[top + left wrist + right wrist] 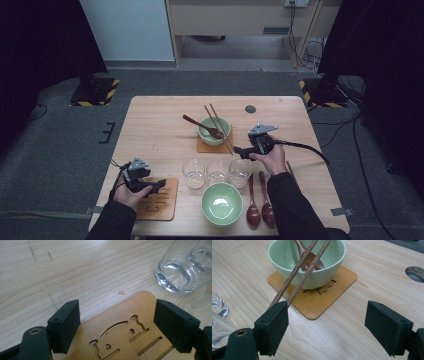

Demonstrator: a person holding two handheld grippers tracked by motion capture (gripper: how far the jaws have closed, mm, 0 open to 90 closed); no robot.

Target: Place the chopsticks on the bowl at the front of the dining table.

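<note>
Right claw [325,327] stands wide and empty near the desk's right edge, just short of the chopsticks [298,270]. They slant from the bowl [287,255] toward its left jaw. Left claw [116,325] (also wide) hovers over the near-left coaster [120,335].

Chopsticks [298,267]: dark brown wooden pair, side by side, laid slanting across rim of pale green bowl [284,257], near ends down by the table. Bowl upright on cut-out wooden coaster [324,295], brown spoon [310,258] inside.
</note>
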